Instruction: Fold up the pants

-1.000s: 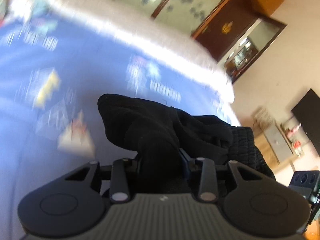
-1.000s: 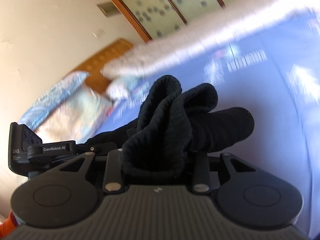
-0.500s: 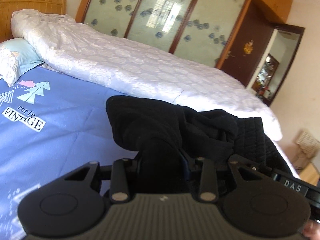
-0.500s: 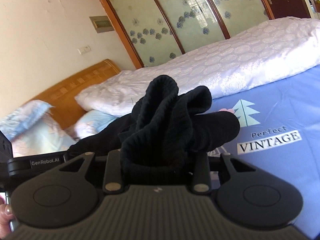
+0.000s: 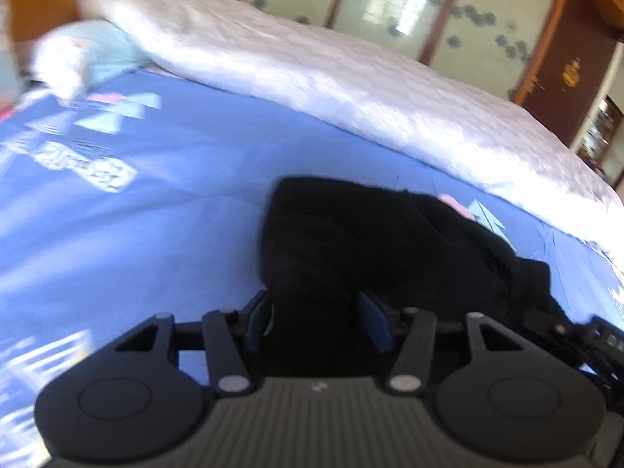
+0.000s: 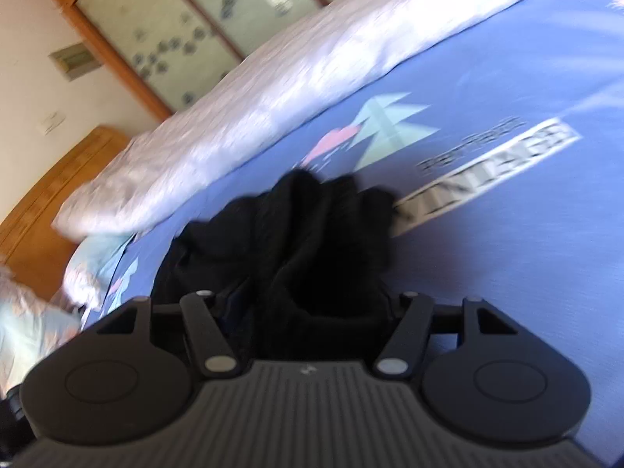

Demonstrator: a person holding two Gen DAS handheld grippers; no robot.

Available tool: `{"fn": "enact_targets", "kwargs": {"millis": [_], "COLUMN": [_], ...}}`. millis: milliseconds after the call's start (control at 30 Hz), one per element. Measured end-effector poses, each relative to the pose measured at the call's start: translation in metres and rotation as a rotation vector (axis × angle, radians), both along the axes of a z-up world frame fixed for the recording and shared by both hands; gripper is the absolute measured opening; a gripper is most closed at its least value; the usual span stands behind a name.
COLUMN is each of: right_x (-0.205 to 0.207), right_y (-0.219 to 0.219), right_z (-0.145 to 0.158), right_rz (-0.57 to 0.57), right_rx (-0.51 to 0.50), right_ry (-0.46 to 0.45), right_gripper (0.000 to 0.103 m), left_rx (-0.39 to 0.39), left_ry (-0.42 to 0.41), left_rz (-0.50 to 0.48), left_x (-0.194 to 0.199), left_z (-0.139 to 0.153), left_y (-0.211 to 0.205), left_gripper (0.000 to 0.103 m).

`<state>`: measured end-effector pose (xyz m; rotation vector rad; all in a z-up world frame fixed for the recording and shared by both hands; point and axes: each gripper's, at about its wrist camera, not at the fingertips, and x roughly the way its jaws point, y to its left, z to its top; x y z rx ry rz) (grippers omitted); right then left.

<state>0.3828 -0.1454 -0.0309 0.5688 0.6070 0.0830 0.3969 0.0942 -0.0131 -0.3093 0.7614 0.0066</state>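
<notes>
The black pants (image 5: 351, 241) bunch up between the fingers of my left gripper (image 5: 318, 319), which is shut on the cloth above the blue bedsheet (image 5: 156, 214). The blue pads (image 5: 376, 325) show at each side of the fabric. In the right wrist view my right gripper (image 6: 312, 304) is shut on another bunch of the same black pants (image 6: 312, 234), and the cloth hides its fingertips. The pants stretch from one gripper to the other. Both views are blurred by motion.
A white quilt (image 5: 331, 74) lies rolled along the far side of the bed, also in the right wrist view (image 6: 273, 74). Pillows (image 5: 74, 58) sit by the wooden headboard (image 6: 50, 202). A wardrobe with glass doors (image 5: 409, 11) stands behind. The sheet carries a printed "VINTAGE" label (image 6: 491, 171).
Both grippers have tipped down toward the blue sheet, still holding the pants. More of the sheet and less of the wardrobe fills each view.
</notes>
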Motion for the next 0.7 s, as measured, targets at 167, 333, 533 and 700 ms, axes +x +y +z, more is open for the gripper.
{"fn": "enact_targets", "kwargs": {"millis": [167, 333, 533, 700], "right_x": [-0.107, -0.223, -0.318, -0.355], "right_y": [0.003, 0.016, 0.024, 0.017], "right_z": [0.035, 0.056, 0.070, 0.069], "right_rz": [0.032, 0.108, 0.144, 0.114], "right_rx": [-0.087, -0.111, -0.155, -0.153], "right_ry": [-0.001, 0.019, -0.023, -0.067], "right_gripper": [0.066, 0.069, 0.079, 0.088], "left_rx": [0.035, 0.083, 0.137, 0.151], "left_ry": [0.003, 0.029, 0.031, 0.048], "left_rz": [0.011, -0.081, -0.136, -0.148], "left_x": [-0.084, -0.199, -0.317, -0.375], "left_z": [0.035, 0.051, 0.069, 0.087], "left_y": [0.004, -0.015, -0.031, -0.034], "left_gripper": [0.074, 0.079, 0.102, 0.103]}}
